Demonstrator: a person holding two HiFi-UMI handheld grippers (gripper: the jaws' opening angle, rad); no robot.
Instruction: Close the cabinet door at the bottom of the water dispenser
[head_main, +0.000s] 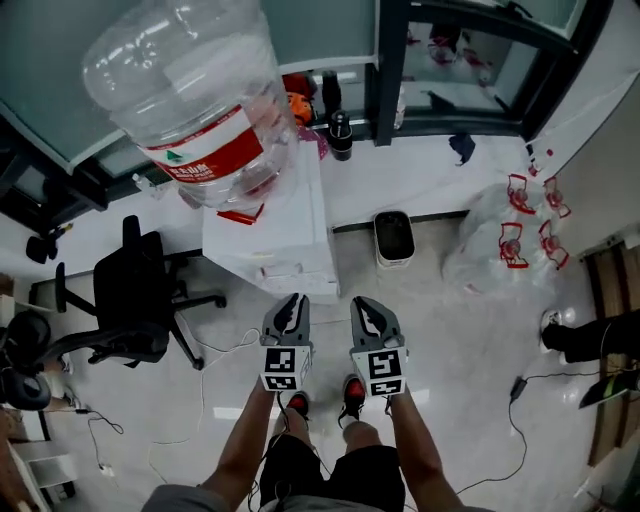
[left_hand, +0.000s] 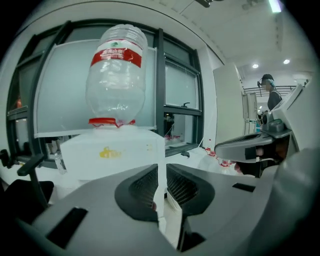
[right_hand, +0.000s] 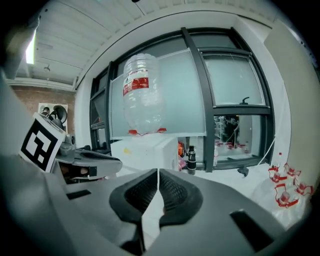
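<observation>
The white water dispenser (head_main: 272, 245) stands in front of me with a large clear bottle (head_main: 190, 90) upside down on top; from above, its own top hides the bottom cabinet door. My left gripper (head_main: 291, 306) and right gripper (head_main: 367, 309) hover side by side just in front of it, both shut and empty. In the left gripper view the jaws (left_hand: 161, 175) are nearly together, facing the dispenser's upper body (left_hand: 115, 155) and bottle (left_hand: 116, 80). In the right gripper view the jaws (right_hand: 158, 180) meet, with the dispenser (right_hand: 150, 152) and bottle (right_hand: 143, 95) ahead.
A black office chair (head_main: 135, 300) stands left of the dispenser. To its right, a small white bin (head_main: 393, 238) sits by the wall, with a clear plastic bag (head_main: 500, 240) farther right. Cables lie on the floor. Another person's foot (head_main: 590, 335) is at far right.
</observation>
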